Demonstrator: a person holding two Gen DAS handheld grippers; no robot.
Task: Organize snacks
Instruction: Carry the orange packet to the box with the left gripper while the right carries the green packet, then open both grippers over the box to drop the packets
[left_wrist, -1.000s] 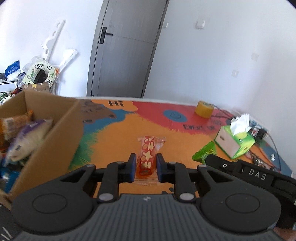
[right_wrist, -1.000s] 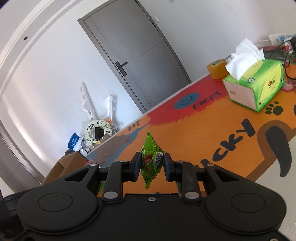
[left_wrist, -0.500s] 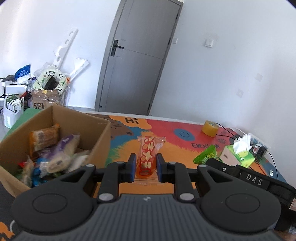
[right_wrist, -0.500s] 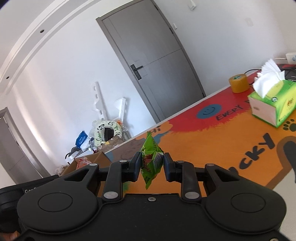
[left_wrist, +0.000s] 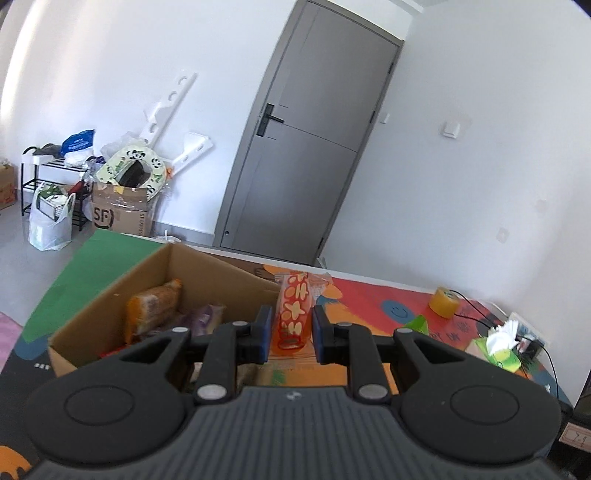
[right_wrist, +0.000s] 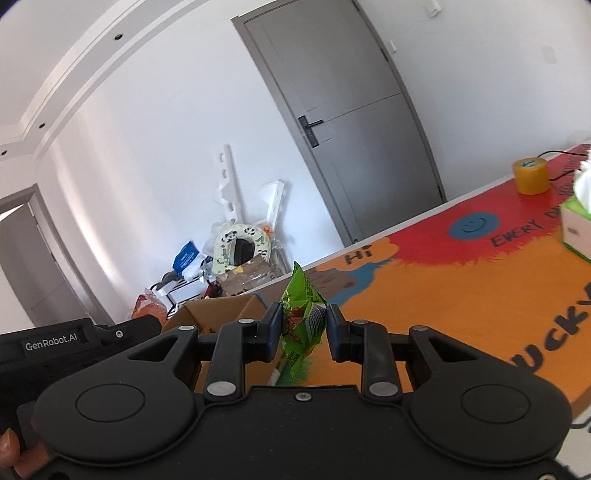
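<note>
My left gripper (left_wrist: 290, 334) is shut on an orange snack packet (left_wrist: 293, 314) with a pale flower pattern, held upright above the right wall of an open cardboard box (left_wrist: 110, 295). The box holds several snack packs, among them an orange-brown one (left_wrist: 153, 308). My right gripper (right_wrist: 303, 330) is shut on a green snack packet (right_wrist: 301, 321), held in the air over the orange mat, just right of the same box (right_wrist: 221, 308). The green packet also shows in the left wrist view (left_wrist: 417, 325).
A colourful mat (right_wrist: 443, 291) covers the table. A green tissue box (left_wrist: 495, 350) and a yellow tape roll (left_wrist: 443, 301) stand at the right, with cables beside them. Clutter and a grey door (left_wrist: 306, 166) are behind.
Both grippers have lifted and swung left with their packets. The left one has moved from over the mat to above the box. The right one has come closer to the box.
</note>
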